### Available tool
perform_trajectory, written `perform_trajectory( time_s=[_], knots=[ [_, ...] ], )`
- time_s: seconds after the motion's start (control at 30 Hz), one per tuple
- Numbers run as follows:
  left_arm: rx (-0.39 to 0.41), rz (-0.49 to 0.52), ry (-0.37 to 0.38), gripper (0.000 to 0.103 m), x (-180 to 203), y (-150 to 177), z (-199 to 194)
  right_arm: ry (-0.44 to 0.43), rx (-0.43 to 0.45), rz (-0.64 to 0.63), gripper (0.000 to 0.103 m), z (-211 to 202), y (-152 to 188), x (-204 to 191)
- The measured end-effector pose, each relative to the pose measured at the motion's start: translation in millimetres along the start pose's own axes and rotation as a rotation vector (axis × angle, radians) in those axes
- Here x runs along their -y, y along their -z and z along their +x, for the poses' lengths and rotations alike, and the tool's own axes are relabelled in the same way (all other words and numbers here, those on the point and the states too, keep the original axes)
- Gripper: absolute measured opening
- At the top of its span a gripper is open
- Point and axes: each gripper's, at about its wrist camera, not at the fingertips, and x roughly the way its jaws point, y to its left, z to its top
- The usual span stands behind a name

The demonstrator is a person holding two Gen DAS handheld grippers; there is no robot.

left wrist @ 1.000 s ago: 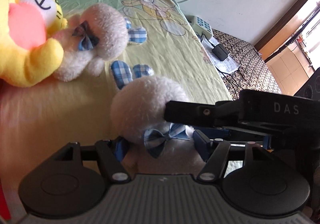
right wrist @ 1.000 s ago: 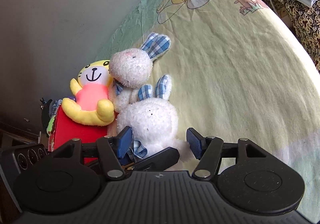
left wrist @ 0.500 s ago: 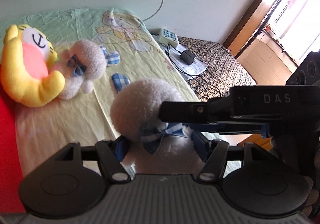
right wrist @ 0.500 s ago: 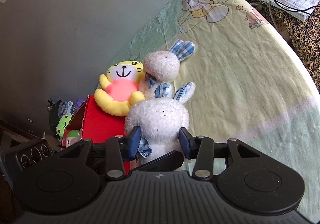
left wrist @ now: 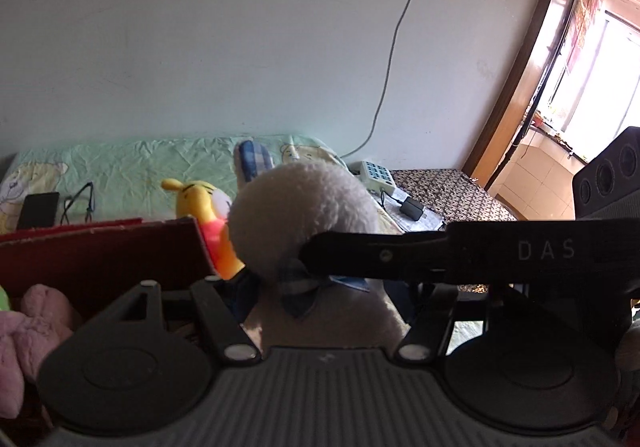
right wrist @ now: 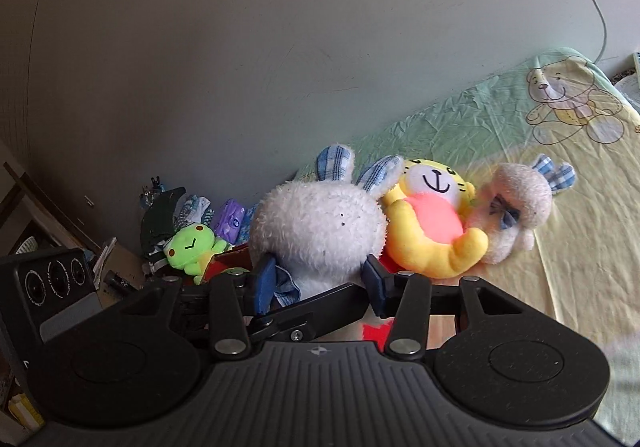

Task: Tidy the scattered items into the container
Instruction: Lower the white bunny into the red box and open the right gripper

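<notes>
Pale wall and a crumpled pastel bedsheet printed with teddy bears (right wrist: pixel 520 151) frame the scene. Nearest, the right gripper (right wrist: pixel 318 281) pinches the fluffy white plush rabbit with blue-checked ears (right wrist: pixel 320 227) at its sides, and the left gripper (left wrist: pixel 320 301) seems to clasp it too (its pads are mostly hidden by fur). The rabbit hangs at the edge of the red cardboard box (left wrist: pixel 100 247), which already holds a lime-green frog plush (right wrist: pixel 192 247) at nine o'clock and a pink plush (left wrist: pixel 28 319). Farther, at two o'clock, a yellow tiger plush in pink (right wrist: pixel 432 227) and a second white rabbit (right wrist: pixel 520 203) lie unsorted on the sheet.
</notes>
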Motion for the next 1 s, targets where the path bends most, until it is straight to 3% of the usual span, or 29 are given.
perform_trajectory(
  time_s=[0.33, 0.6, 0.8, 0.93, 1.0],
  knots=[
    [-0.035, -0.075, -0.057, 0.066, -72, 22, -23, -0.019, -0.081, -0.042, 0.049, 66, 20, -42],
    [-0.144, -0.210, -0.010, 0.066, -106, 42, 1, 0.143, -0.179, -0.118, 0.049, 99, 35, -52],
    [-0.228, -0.214, -0.016, 0.066, -109, 48, 23, 0.293, -0.213, -0.215, 0.048, 112, 41, -59],
    [-0.300, -0.199, -0.075, 0.063, -112, 53, 36, 0.352, -0.175, -0.279, 0.044, 112, 43, -62],
    [-0.306, -0.201, -0.060, 0.063, -111, 52, 38, 0.364, -0.154, -0.304, 0.045, 109, 43, -63]
  ],
)
